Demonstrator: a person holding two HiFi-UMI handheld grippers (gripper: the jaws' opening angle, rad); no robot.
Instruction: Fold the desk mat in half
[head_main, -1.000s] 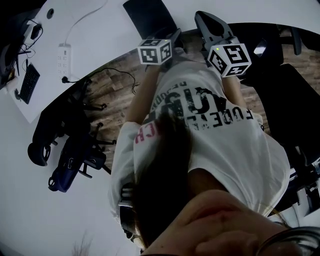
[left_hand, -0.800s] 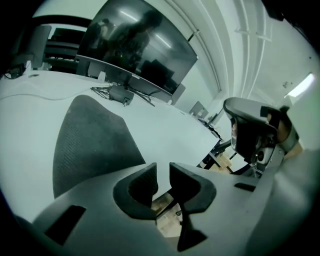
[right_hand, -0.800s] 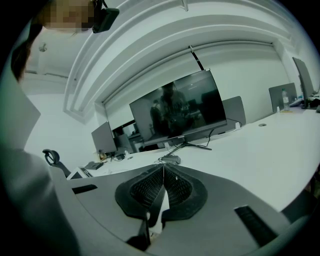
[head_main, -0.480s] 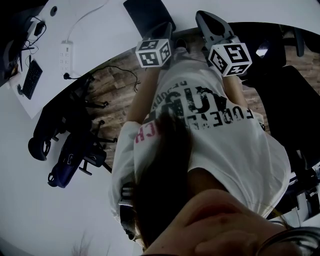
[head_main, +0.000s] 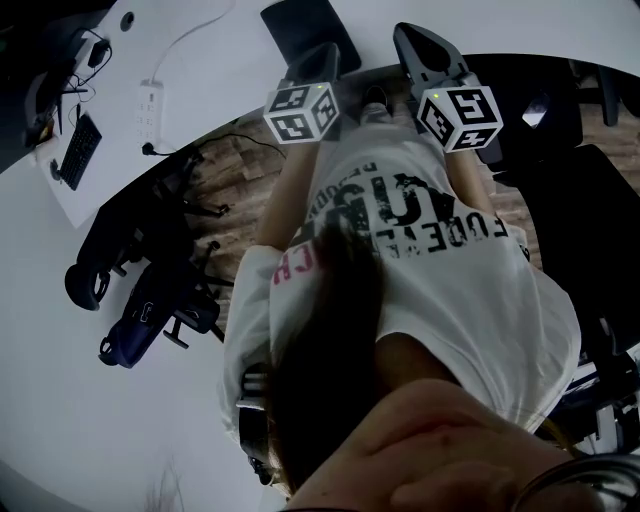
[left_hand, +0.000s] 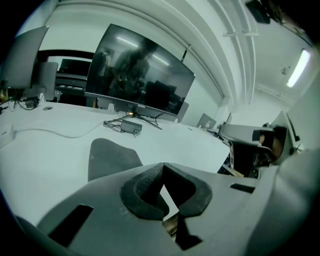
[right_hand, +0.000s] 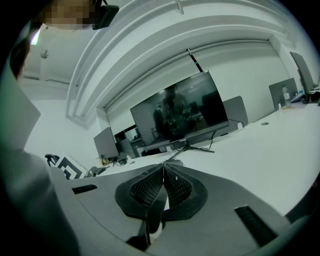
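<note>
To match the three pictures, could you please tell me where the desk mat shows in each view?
Head view: the desk mat lies top centre, dark on the white desk.
Left gripper view: the desk mat sits left of centre, beyond the jaws.
Right gripper view: not clearly in it.
Shared landmark: the dark monitor, upper centre in both gripper views, absent from the head view.

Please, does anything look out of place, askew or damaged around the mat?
Nothing stands out. The mat lies flat on the desk; no crease, tear or spill shows. The left gripper is shut at its near corner, the right gripper shut beside it; whether either pinches the mat I cannot tell.
</note>
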